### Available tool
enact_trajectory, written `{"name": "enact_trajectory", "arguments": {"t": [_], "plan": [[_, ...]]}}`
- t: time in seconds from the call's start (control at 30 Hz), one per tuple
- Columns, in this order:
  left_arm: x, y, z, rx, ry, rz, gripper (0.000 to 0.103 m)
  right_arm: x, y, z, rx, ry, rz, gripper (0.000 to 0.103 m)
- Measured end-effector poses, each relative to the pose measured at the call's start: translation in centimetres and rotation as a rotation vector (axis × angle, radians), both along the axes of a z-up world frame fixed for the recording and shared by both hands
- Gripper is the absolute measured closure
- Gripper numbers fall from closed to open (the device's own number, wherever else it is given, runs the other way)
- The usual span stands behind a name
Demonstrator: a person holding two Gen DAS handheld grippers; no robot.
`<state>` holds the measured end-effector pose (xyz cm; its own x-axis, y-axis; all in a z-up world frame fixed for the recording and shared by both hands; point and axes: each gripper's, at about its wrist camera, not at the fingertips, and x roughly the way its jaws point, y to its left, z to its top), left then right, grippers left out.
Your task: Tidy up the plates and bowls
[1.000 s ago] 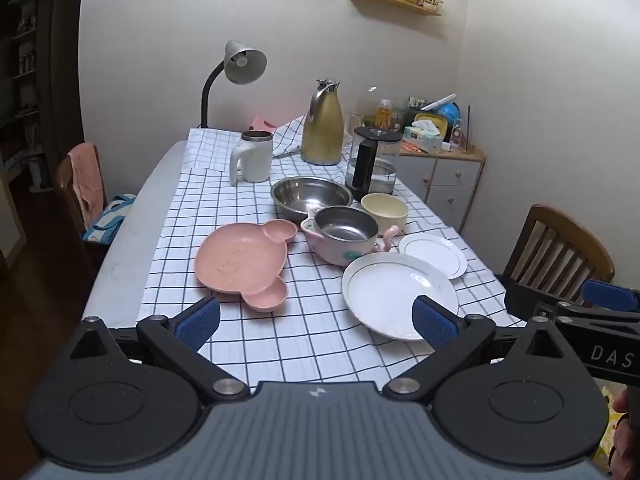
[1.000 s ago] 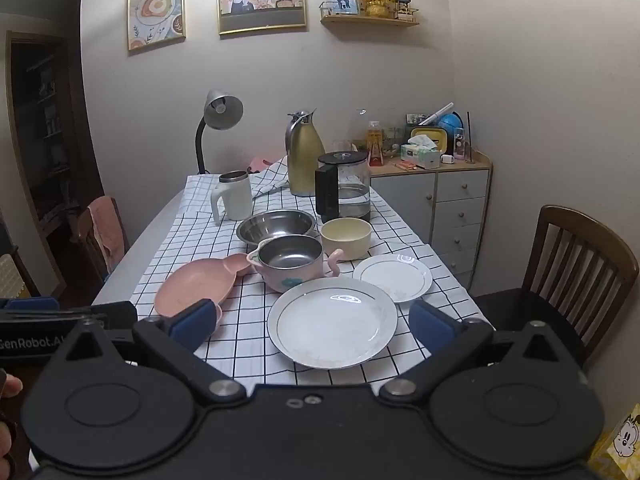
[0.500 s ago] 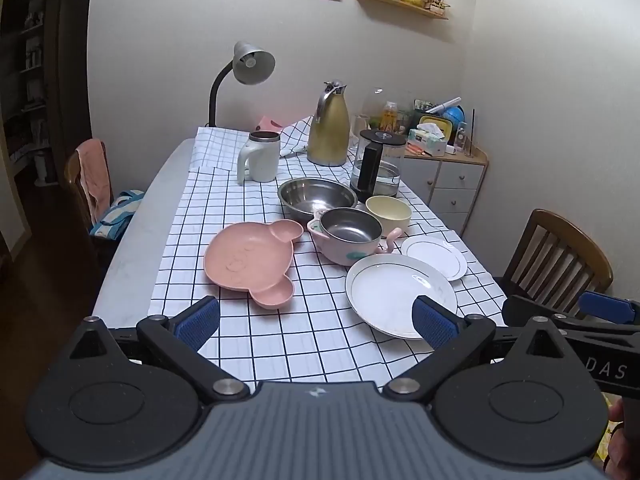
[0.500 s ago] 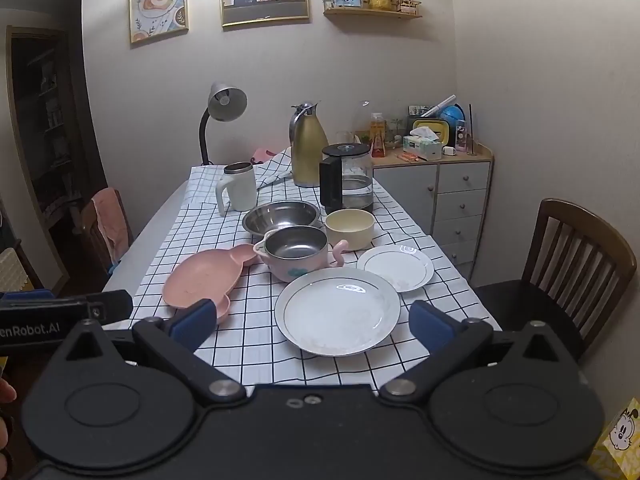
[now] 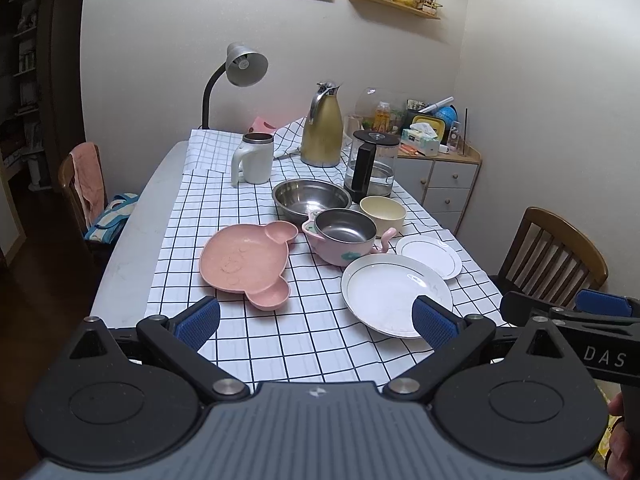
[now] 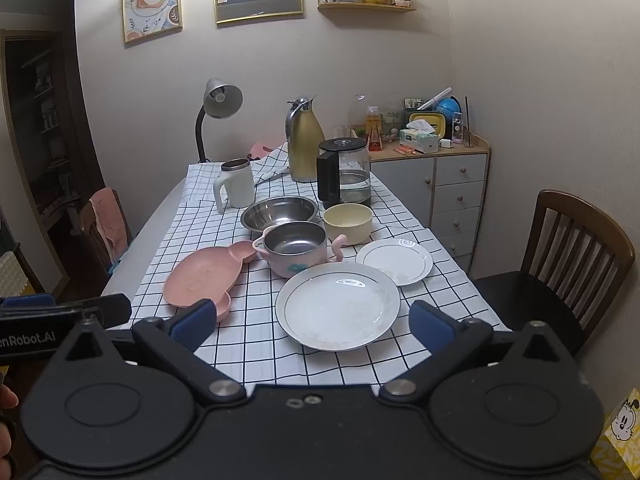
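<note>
Left gripper (image 5: pixel 314 316): fingers spread wide and holding nothing, held over the near edge of the counter (image 5: pixel 132 240).
Pink bear-shaped plate (image 5: pixel 246 262): farthest left of the dishes, flat on the checked tablecloth (image 5: pixel 280 332), with two small ear compartments, one toward the far side and one toward the near side.
White lidded mug (image 5: pixel 254 158): at the far left of the cloth, handle turned to the left.
Steel bowl (image 5: pixel 311 197): behind the pink plate and to its right, upright and empty.
Pink pot (image 5: pixel 344 236): steel-lined, with two handles, just in front of the steel bowl; its near side meets the large plate's far rim.
Gold thermos jug (image 5: pixel 321 126): upright at the far end, beside the glass kettle (image 5: pixel 372 168).
Cream bowl (image 5: pixel 383 211): right of the pink pot, just in front of the kettle.
Large white plate (image 6: pixel 338 305): nearest dish, centred between the right gripper's fingers in its own view.
Small white plate (image 6: pixel 394 261): just beyond the large plate on the right; whether the rims touch I cannot tell.
Right gripper (image 6: pixel 310 320): fingers released and wide apart, empty, short of the counter edge.
</note>
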<state>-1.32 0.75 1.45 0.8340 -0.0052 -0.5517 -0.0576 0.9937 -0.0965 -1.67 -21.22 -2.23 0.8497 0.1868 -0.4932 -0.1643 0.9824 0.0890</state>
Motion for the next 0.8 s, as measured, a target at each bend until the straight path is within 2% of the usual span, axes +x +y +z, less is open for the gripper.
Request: {"name": "enact_trajectory", "arguments": {"t": [0.8], "plan": [[1.7, -0.9, -0.2, -0.001, 0.033, -0.007, 0.0, 1.2, -1.1, 0.6, 0.027, 0.012, -0.019, 0.0]]}}
